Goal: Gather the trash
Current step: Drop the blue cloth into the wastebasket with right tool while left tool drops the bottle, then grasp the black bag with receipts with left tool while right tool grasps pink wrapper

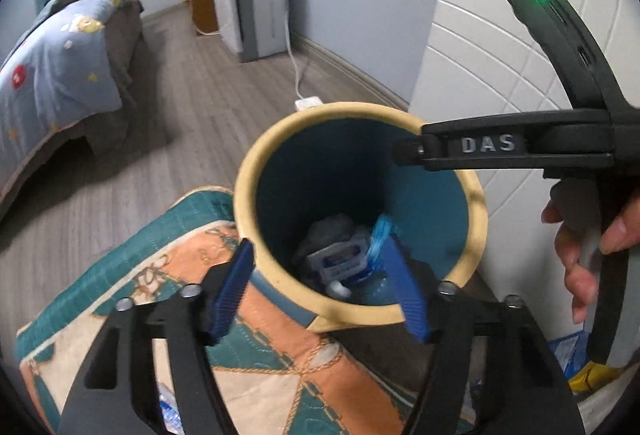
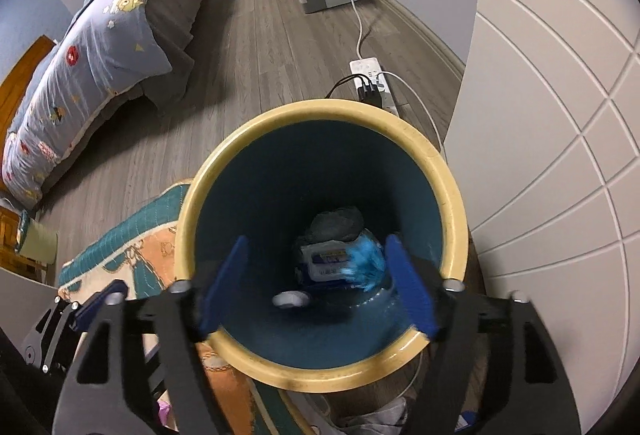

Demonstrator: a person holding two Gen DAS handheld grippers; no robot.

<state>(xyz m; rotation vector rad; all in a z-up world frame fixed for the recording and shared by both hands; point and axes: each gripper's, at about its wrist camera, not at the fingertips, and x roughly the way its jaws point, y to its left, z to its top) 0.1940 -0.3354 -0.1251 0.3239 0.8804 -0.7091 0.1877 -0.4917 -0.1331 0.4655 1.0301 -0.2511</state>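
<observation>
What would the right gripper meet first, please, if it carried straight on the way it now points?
The open right gripper points down into the blue bin with the cream rim. It would probably first meet the trash at the bottom: the blue crumpled plastic on a white-labelled packet. Depth is uncertain.

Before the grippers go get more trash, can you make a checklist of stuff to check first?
1. Left gripper empty, jaws apart: ok.
2. Right gripper empty, jaws apart: ok.
3. Trash inside the bin, not on its rim: ok. A blue wrapper, a labelled pack and a dark wad lie at the bottom.
4. Bin upright: ok.
5. Room left in the bin: ok, trash only covers the bottom.
6. More trash to collect: cannot tell; some wrappers show beside the bin, partly hidden.
</observation>
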